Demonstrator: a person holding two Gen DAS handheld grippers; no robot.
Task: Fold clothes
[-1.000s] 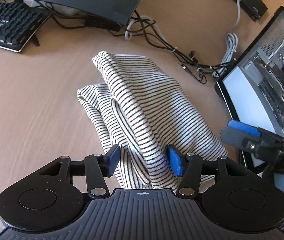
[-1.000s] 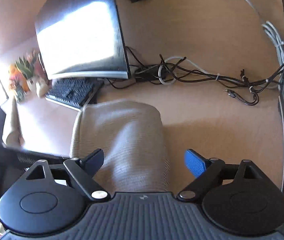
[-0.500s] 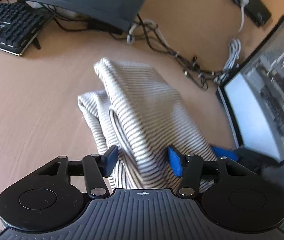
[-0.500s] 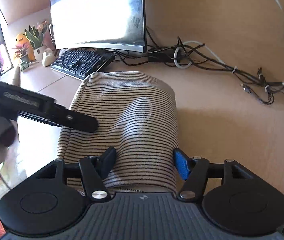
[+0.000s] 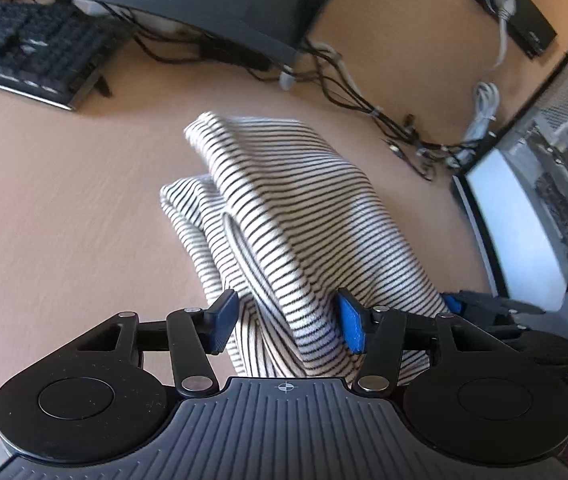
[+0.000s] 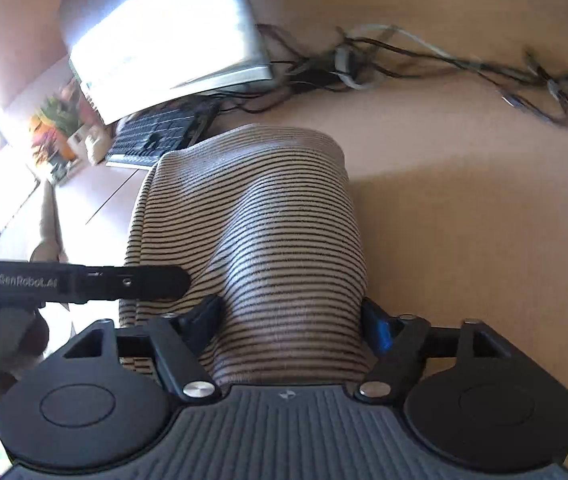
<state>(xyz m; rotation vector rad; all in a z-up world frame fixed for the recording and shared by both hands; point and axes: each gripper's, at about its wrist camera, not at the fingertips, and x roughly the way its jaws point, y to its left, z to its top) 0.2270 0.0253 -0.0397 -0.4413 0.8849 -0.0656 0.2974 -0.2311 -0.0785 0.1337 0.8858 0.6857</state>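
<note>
Left wrist view: tan desk (image 5: 63, 208), keyboard (image 5: 23, 52) at its far-left corner. Your left gripper (image 5: 288, 322) has its fingers spread around a bunched fold of the striped garment (image 5: 284, 200).

Right wrist view: your right gripper (image 6: 292, 320) likewise stands spread, fingers flanking the garment's near end mid-desk.

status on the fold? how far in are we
Midway, by the look of it. Done: the striped top is already doubled over into a narrow bundle on the desk. In hand: the left gripper and the right gripper each have cloth between their fingers at the near end; whether either has closed on it is unclear. Left: the bundle is lumpy, with one loose fold sticking out on the left side.
</note>
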